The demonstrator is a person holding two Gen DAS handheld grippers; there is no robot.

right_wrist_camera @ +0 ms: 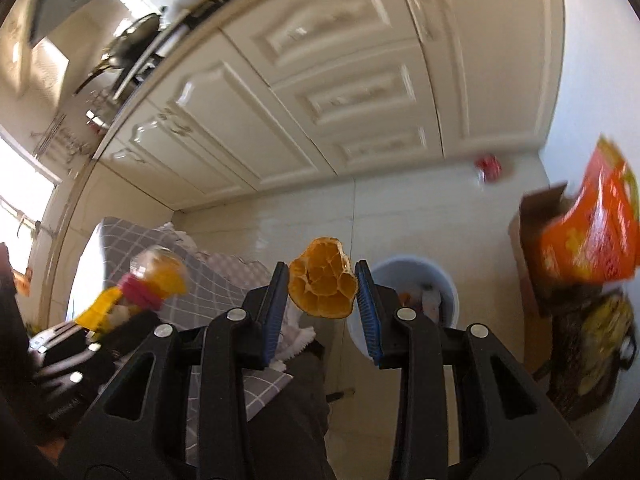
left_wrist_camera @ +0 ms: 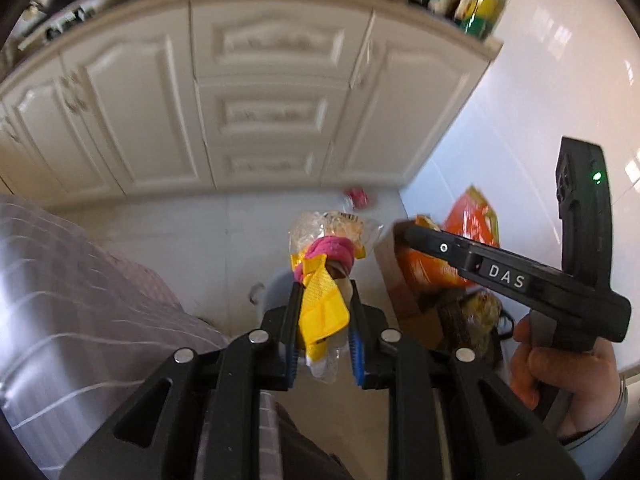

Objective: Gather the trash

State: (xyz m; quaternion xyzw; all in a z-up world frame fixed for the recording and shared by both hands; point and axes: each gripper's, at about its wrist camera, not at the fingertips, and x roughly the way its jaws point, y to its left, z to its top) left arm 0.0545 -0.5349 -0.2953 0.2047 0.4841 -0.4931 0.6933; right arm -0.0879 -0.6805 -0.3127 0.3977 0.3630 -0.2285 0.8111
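My left gripper [left_wrist_camera: 325, 300] is shut on a clear plastic wrapper with a yellow label and a pink band [left_wrist_camera: 323, 280], held in the air over a white bin [left_wrist_camera: 276, 292] on the floor. My right gripper [right_wrist_camera: 322, 280] is shut on an orange peel [right_wrist_camera: 322, 284], held above the floor just left of the same white bin [right_wrist_camera: 404, 276], which holds some trash. The right gripper also shows in the left wrist view [left_wrist_camera: 404, 226], at the right, above a cardboard box. The left gripper's wrapper shows blurred at the left of the right wrist view [right_wrist_camera: 152, 280].
Cream kitchen cabinets [left_wrist_camera: 276, 100] stand ahead. A cardboard box [right_wrist_camera: 536, 240] with an orange bag [right_wrist_camera: 592, 232] stands at the right by the white wall. A small red item [left_wrist_camera: 358, 197] lies on the floor by the cabinets. A grey checked cloth [left_wrist_camera: 80, 280] lies at the left.
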